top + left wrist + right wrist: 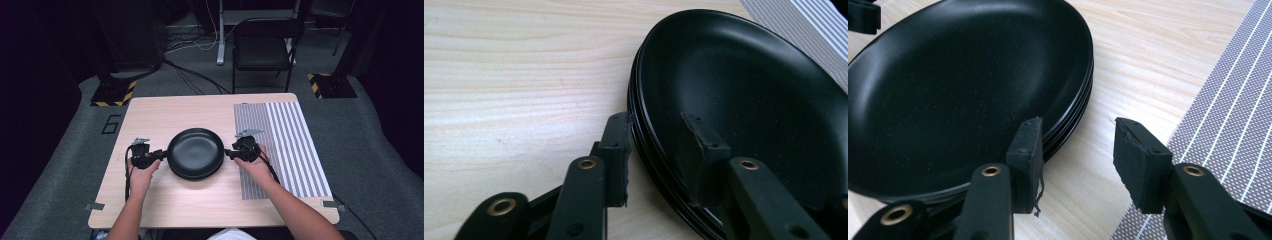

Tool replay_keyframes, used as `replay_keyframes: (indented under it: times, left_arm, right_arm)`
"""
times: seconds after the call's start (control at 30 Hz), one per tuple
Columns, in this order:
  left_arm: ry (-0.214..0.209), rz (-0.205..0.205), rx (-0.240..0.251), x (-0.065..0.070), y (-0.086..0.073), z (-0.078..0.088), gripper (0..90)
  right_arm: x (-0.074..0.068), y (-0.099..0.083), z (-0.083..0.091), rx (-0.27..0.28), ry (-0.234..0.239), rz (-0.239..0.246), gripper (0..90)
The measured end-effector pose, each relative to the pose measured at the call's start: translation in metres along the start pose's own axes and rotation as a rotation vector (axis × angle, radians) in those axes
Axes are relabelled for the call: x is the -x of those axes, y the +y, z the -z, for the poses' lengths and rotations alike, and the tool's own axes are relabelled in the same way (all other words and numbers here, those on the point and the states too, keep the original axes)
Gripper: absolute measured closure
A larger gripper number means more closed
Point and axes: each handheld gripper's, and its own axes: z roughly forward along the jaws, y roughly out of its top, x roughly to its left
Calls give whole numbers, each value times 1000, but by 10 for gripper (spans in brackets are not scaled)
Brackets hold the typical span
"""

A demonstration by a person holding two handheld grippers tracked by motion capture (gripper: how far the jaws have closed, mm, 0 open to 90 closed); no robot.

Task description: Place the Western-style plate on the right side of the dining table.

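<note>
1. A stack of black plates (195, 153) sits on the table (165, 200) at about mid-width, nearer the front edge than the back, just left of the striped mat (290, 145) that covers the right part of the table.
2. The left tool (161, 155) lies at the stack's left rim and the right tool (228, 152) at its right rim, so the plates sit directly between the two, with each hand equally near its own side.
3. Left tool: in the left gripper view its jaws straddle the rim (644, 145), one pad outside and low, the other over the top plate's inner slope. A gap shows at the outer pad, so it is part open and not yet clamped.
4. Right tool: in the right gripper view one pad sits against the stack's edge (1068, 125) while the other stands well off over bare table beside the mat. It is open and holds nothing.
5. The stack is round, with no long axis. The coming move probably depends on both tools closing on opposite rims along the left-right line.
</note>
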Motion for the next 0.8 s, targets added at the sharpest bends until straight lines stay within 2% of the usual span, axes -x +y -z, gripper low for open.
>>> replay_keyframes:
  times: [0.2, 0.43, 0.8]
  left_arm:
    - [-26, 30, -25, 1, 1, -2, 728]
    - [-40, 58, -35, 3, 1, -5, 733]
    - [-58, 108, -42, -2, -3, -8, 744]
  right_arm:
    - [-2, 5, -2, 10, -4, 0, 548]
    - [-3, 5, -7, 2, 1, -15, 539]
    - [-4, 4, -14, -5, 17, -34, 515]
